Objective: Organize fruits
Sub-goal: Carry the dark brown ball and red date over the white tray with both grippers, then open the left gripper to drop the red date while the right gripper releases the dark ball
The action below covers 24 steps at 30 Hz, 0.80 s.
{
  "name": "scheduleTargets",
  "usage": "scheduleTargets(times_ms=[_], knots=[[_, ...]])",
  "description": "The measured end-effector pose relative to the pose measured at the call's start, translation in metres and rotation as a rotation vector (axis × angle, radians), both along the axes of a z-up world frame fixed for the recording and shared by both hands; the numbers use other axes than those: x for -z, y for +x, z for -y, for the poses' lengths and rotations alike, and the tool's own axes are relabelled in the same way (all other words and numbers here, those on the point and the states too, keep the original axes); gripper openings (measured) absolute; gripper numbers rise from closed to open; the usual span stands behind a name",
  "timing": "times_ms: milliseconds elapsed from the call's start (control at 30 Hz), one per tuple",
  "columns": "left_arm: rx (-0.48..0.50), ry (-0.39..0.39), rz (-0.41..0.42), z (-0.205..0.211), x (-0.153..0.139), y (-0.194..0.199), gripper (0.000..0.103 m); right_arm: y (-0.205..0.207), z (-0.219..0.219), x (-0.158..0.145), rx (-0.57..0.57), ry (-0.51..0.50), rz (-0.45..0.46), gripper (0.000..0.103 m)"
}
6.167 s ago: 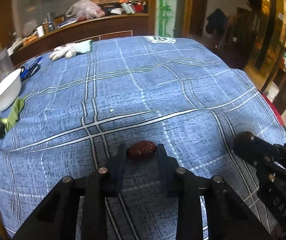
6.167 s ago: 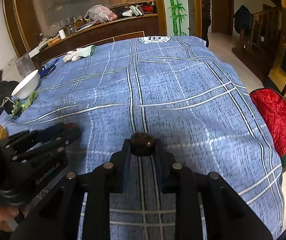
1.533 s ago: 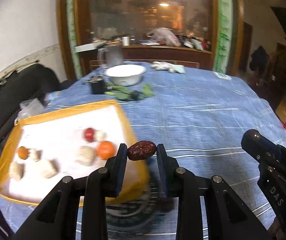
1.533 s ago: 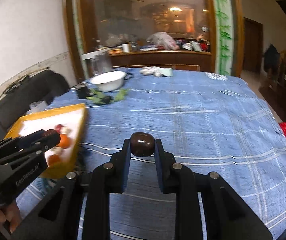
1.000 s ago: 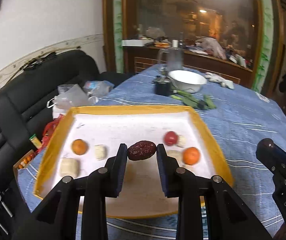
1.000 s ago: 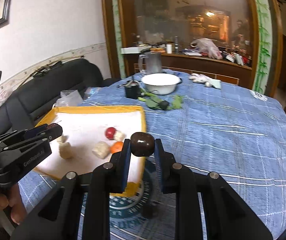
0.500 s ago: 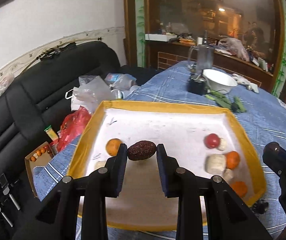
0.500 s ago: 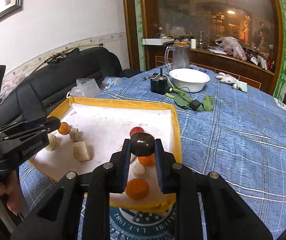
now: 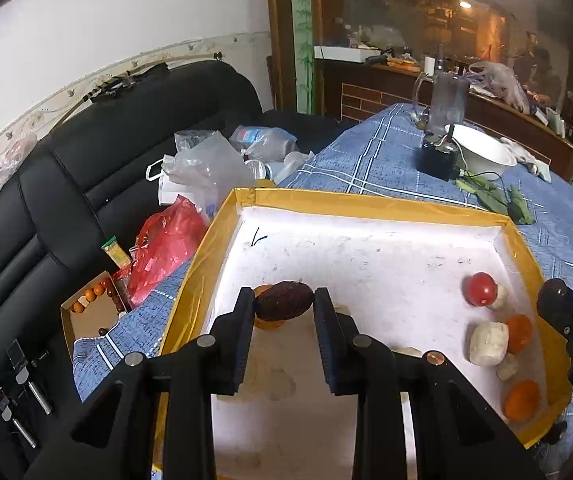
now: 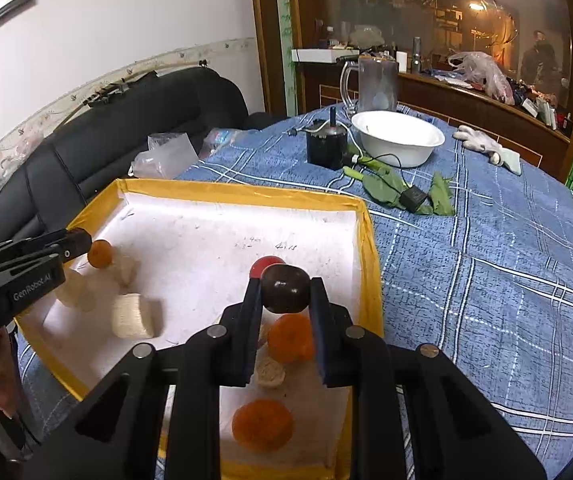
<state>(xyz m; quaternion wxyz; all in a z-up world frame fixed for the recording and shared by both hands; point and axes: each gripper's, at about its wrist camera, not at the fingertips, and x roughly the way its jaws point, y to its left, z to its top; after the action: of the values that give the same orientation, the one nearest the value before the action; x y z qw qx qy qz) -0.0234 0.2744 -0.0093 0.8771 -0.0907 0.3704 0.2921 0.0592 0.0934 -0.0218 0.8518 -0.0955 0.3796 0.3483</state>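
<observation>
Left wrist view, centre frame: left gripper [image 9: 284, 306] clamps wrinkled dark-red oval date [image 9: 283, 306] above yellow-rimmed white tray [image 9: 366, 202]. Right gripper [image 10: 285, 289] clamps round dark-brown fruit [image 10: 285, 289], centre frame.

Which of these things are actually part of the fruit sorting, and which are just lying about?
Part of the job: yellow tray, date in left tool, dark fruit in right tool, oranges.
Lying about: white bowl, glass jug, gloves.

the tray's [image 9: 366, 204] bare middle lies open; oranges [image 10: 289, 338] crowd its right edge.
</observation>
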Motion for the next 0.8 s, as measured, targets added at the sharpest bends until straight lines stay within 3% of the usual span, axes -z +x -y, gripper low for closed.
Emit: scheduleTargets(times_ms=[800], knots=[[-0.032,-0.026,-0.033,-0.020,0.010,0.011,0.029,0.024,-0.027,0.019,-0.007,-0.069,-0.048,0.025]])
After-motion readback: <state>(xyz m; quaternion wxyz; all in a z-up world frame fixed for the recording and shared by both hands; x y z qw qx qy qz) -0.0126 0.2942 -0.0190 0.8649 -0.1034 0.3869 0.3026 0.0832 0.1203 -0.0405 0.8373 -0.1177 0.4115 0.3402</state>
